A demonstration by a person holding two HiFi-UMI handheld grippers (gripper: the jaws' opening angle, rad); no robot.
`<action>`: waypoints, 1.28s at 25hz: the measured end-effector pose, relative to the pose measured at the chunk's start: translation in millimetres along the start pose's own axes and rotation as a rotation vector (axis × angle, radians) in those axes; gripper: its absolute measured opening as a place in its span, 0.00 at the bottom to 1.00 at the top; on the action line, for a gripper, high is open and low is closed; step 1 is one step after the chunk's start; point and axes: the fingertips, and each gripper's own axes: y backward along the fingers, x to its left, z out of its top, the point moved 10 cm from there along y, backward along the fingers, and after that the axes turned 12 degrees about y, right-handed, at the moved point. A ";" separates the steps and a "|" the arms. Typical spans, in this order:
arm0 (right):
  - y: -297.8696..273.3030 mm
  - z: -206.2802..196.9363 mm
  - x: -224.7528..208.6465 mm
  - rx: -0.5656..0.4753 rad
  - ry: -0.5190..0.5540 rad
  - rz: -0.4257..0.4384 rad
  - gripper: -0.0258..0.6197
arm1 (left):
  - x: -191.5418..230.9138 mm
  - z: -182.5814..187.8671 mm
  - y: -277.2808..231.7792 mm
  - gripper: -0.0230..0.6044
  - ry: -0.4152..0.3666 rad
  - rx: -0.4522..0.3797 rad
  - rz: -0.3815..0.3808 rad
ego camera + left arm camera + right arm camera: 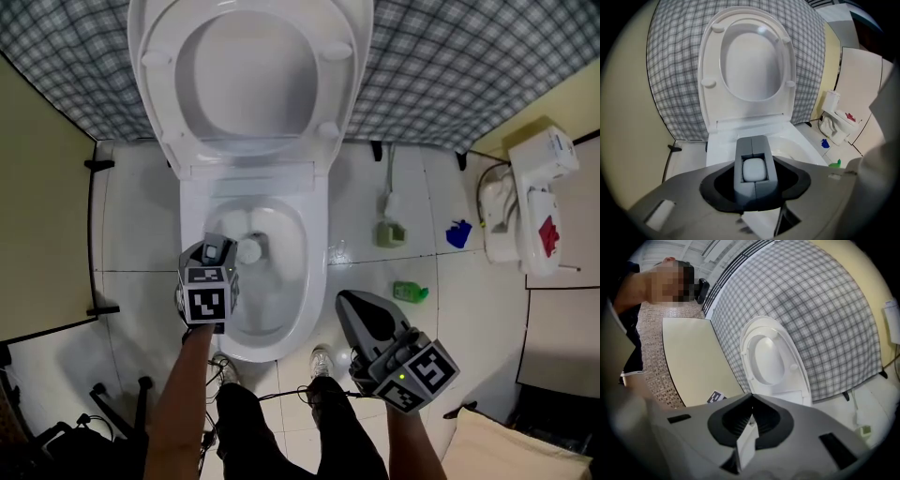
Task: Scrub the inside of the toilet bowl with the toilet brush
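left gripper [218,251] hangs over the bowl [298,281], with the forearm reaching in from the bottom edge and the nose tipped steeply down. its jaws are clenched on the white brush [249,248], which pokes into the bowl just past them (seat and lid stand up). right gripper [358,314] is held right of the rim, nearly level, jaws pressed together on nothing.
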 end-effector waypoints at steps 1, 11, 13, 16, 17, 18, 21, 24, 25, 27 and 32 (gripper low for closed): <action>0.1 -0.1 0.1 0.000 -0.001 0.001 0.04 | 1.2 -4.0 0.1 0.35 0.007 0.007 0.001; -9.5 10.3 15.4 -0.036 -0.017 0.047 0.04 | 25.3 -2.9 79.2 0.35 0.022 -0.039 0.044; -12.3 13.2 21.5 -0.048 -0.027 0.054 0.04 | 29.8 -1.8 91.9 0.35 0.006 -0.016 0.049; -15.8 16.1 26.4 -0.057 -0.032 0.052 0.04 | 31.3 -2.1 91.1 0.34 -0.005 0.007 0.032; -16.0 16.2 26.0 -0.056 -0.028 0.045 0.04 | 29.2 -4.1 83.6 0.34 -0.004 0.012 0.016; -16.7 15.2 25.7 -0.056 -0.026 0.036 0.04 | 27.0 -6.6 73.9 0.34 -0.004 0.017 -0.001; -20.9 6.4 29.8 -0.057 -0.040 0.011 0.04 | 21.9 -13.1 44.3 0.34 -0.018 0.060 -0.040; -23.5 -1.6 36.2 -0.065 -0.070 -0.017 0.04 | 13.3 -19.6 20.8 0.34 -0.036 0.108 -0.070; -25.4 -2.4 39.5 -0.068 -0.079 -0.018 0.04 | 12.1 -20.9 18.3 0.34 -0.043 0.114 -0.075; -28.7 -4.1 43.3 -0.070 -0.089 -0.021 0.04 | 13.6 -21.4 23.0 0.34 -0.054 0.110 -0.081; -32.4 -1.3 43.9 -0.081 -0.089 -0.009 0.04 | 29.3 -24.4 63.4 0.34 -0.049 0.097 -0.080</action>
